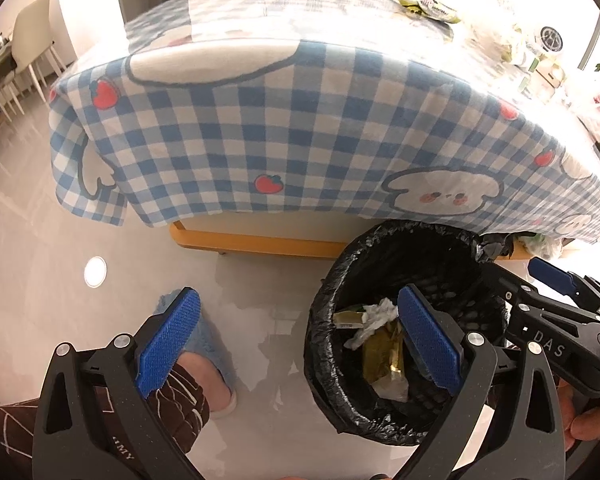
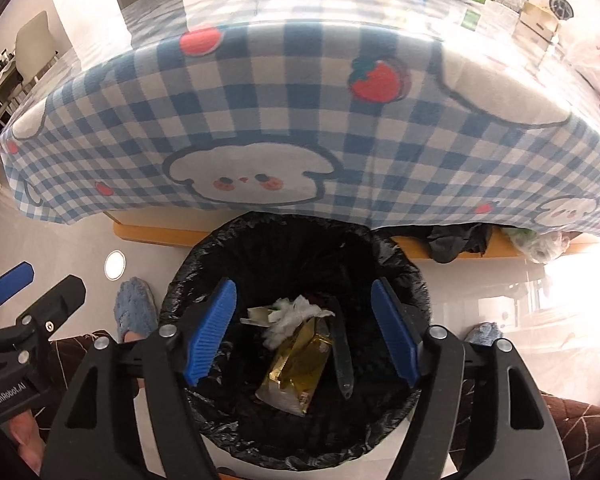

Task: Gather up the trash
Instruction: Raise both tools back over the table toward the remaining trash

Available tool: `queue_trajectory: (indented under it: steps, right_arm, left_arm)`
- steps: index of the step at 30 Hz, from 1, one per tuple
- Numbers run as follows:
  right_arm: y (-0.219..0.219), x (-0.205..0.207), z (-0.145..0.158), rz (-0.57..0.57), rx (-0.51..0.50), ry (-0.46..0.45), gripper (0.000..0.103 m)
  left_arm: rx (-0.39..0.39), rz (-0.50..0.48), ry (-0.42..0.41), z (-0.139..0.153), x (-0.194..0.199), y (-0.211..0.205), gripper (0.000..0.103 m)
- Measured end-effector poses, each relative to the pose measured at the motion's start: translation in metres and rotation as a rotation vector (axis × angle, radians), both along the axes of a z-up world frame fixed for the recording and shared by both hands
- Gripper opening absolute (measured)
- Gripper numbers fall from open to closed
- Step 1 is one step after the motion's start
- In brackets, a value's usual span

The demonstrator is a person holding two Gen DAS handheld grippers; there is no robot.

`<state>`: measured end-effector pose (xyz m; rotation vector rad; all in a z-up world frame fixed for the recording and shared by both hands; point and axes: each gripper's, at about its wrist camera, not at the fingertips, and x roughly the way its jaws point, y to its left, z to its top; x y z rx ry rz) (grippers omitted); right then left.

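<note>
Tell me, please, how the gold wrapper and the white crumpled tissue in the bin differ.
The gold wrapper is shiny and metallic, while the white tissue is matte and soft-looking. The wrapper lies in flat, creased panels; the tissue is wadded into a ragged clump. The wrapper looks the larger of the two and lies nearer the camera, with the tissue at its far end. Both rest inside the black-lined bin, below the open right gripper.

Black hand-held gripper (image 2: 304, 328), blue ribbed pads (image 2: 212, 332), silver screws
</note>
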<state>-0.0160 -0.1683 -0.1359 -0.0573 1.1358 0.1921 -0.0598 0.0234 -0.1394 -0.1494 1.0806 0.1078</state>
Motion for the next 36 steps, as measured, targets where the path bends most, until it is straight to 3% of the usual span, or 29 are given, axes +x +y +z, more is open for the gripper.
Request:
queue_trajectory:
  steps: [14,36]
  right_arm:
    - [-0.034,0.0,0.053,-0.064,-0.02,-0.155,0.094]
    - [-0.068,0.018,0.11,-0.119,-0.013,-0.262,0.095]
  left_arm:
    - [0.007,-0.013,-0.046,0.025,0.008,-0.024,0.097]
    - [0.012,-0.057,-0.117,0.073,0.043,-0.057,0.097]
